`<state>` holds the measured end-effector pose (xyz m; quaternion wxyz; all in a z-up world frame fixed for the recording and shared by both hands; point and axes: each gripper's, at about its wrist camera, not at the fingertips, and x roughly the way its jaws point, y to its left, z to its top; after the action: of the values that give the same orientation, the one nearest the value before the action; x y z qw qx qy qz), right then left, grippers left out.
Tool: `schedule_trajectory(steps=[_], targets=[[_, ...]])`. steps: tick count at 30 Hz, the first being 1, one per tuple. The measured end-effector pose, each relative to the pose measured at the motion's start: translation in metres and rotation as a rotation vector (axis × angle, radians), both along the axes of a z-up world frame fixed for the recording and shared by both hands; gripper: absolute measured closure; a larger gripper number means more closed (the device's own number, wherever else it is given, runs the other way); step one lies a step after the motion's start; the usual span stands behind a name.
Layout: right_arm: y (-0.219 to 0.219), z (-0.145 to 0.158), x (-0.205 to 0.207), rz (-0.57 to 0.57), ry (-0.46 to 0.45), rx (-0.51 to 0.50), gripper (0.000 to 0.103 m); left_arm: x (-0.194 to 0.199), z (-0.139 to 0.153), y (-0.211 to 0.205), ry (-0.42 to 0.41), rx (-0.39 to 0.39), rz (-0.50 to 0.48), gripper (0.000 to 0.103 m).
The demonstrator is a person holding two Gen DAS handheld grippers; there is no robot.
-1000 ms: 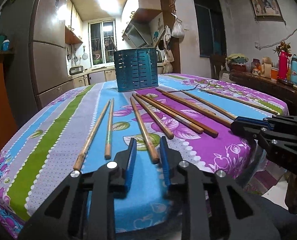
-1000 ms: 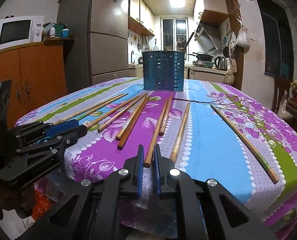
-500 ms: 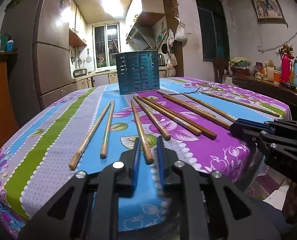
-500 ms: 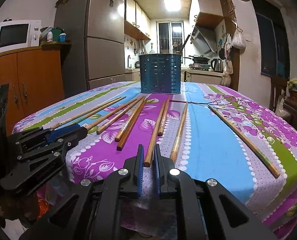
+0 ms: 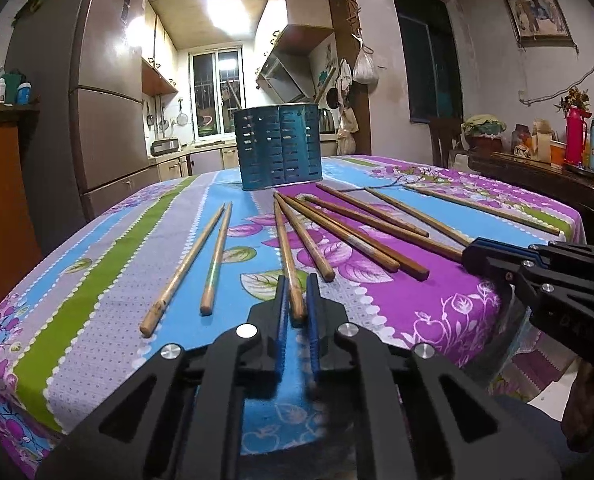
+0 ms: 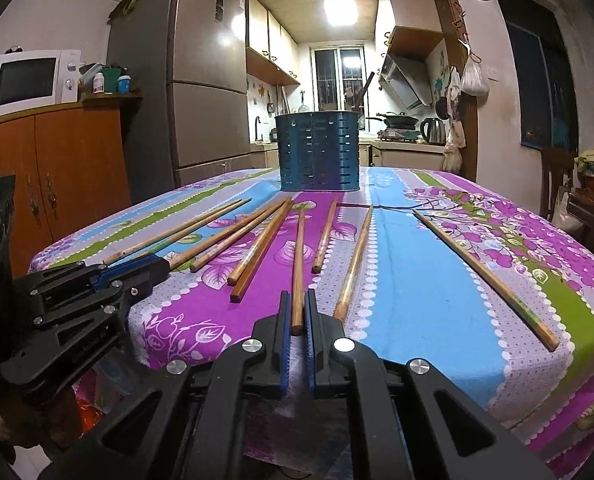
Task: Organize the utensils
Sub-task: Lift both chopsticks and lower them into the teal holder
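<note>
Your left gripper (image 5: 295, 304) sits with its jaws narrowed around the near end of a chopstick (image 5: 285, 248); whether they pinch it yet I cannot tell. Your right gripper (image 6: 297, 312) likewise brackets another chopstick (image 6: 297, 264). Both sticks lie on the surface (image 6: 417, 280), long axes running straight away toward the blue holder (image 6: 319, 156) beyond.

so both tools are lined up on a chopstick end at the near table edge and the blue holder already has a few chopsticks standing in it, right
Not quite: the blue holder shows no chopsticks standing in it; every chopstick lies flat on the table, as the right wrist view shows. The rest holds: the left tool and right tool each straddle a chopstick end.
</note>
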<state>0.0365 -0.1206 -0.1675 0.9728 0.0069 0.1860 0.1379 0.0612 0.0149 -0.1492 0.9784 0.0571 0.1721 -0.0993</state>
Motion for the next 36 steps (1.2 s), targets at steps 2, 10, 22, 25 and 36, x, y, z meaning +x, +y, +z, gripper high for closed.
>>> schedule_trajectory(steps=[2, 10, 22, 25, 36], targets=[[-0.002, 0.004, -0.003, -0.001, -0.006, 0.001, 0.096, -0.002, 0.006, 0.001, -0.014, -0.003, 0.003, 0.096], [-0.009, 0.053, -0.02, -0.007, -0.121, -0.018, 0.096, -0.015, 0.051, 0.005, -0.126, -0.023, 0.001, 0.097], [-0.009, 0.135, 0.0, 0.07, -0.295, -0.041, 0.096, 0.001, 0.105, -0.004, -0.278, -0.014, -0.001, 0.098], [-0.01, 0.149, 0.019, 0.086, -0.296, -0.038, 0.096, 0.012, 0.11, -0.006, -0.295, -0.005, 0.004, 0.098], [-0.016, 0.177, 0.082, 0.106, -0.249, -0.025, 0.096, 0.055, 0.137, -0.018, -0.345, 0.023, 0.01, 0.098]])
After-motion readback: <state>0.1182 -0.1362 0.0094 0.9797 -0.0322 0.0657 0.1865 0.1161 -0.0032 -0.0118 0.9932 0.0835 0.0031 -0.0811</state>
